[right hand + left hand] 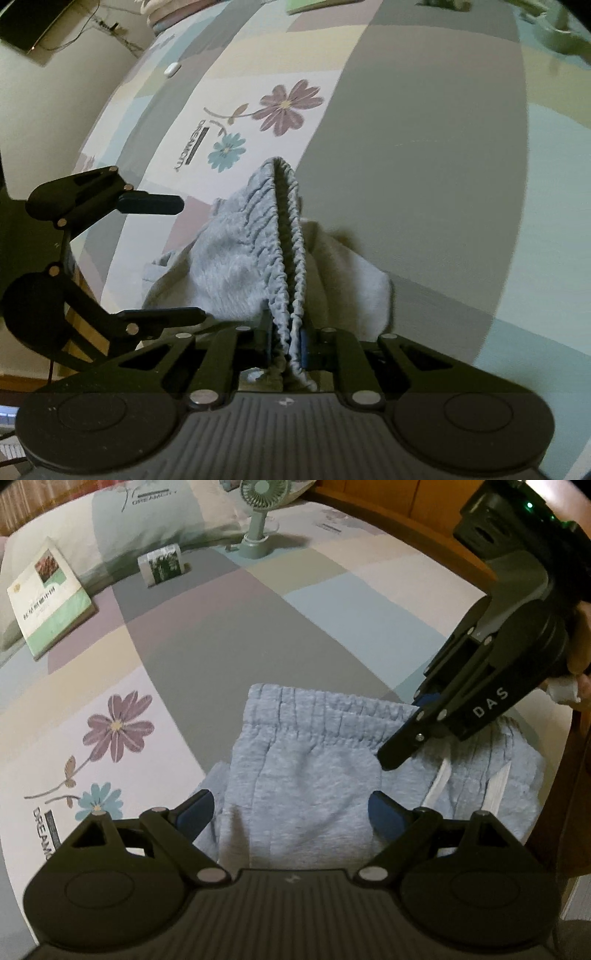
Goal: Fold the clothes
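Observation:
Grey sweatpants (303, 775) lie folded on the patchwork bedsheet (207, 653), elastic waistband (332, 716) away from me and a white drawstring (439, 779) on the right. My left gripper (291, 812) hovers open just above the cloth, its blue pads (386, 814) apart and holding nothing. My right gripper (402, 738) comes in from the upper right onto the waistband. In the right wrist view the right gripper (288, 343) is shut on the gathered waistband (291, 240), lifting that edge into a ridge. The left gripper (194, 258) shows open at the left there.
A book (48, 598), a tissue pack (162, 565), a small green fan (262, 517) and a pillow (147, 520) lie at the far side of the bed. A wooden bed frame (406, 528) runs along the right. A small white object (171, 68) lies near the bed's edge.

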Action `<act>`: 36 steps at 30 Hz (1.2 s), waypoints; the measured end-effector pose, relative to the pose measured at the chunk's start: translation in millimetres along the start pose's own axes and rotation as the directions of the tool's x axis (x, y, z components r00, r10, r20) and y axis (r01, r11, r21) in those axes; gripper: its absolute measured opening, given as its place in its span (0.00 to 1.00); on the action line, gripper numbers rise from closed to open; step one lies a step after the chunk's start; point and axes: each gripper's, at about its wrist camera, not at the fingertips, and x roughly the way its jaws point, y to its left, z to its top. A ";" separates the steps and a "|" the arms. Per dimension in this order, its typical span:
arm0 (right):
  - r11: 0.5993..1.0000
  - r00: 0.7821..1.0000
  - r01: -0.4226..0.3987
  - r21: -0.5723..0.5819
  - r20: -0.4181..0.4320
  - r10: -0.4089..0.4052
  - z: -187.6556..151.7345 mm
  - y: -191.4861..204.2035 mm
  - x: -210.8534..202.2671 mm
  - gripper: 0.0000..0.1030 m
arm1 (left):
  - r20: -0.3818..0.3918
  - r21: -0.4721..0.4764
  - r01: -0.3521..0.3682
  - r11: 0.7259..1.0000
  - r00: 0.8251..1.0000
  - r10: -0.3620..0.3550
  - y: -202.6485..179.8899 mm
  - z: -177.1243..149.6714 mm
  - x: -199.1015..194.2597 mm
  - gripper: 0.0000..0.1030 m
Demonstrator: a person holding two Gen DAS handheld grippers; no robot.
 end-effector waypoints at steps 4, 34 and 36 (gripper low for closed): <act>0.999 0.999 0.032 0.020 0.034 -0.032 -4.6 -13.0 -16.9 0.15 | -0.004 0.003 -0.054 0.999 0.999 0.054 -11.5 9.0 1.7 0.87; 0.831 0.884 0.267 0.487 0.220 -0.413 -53.0 -200.8 -101.8 0.14 | 0.049 -0.052 -0.127 0.990 0.990 0.130 -69.4 77.6 32.1 0.87; 0.832 0.894 0.241 0.500 0.218 -0.391 -55.6 -214.0 -100.5 0.15 | 0.048 -0.037 -0.131 0.991 0.990 0.133 -74.0 82.8 33.9 0.87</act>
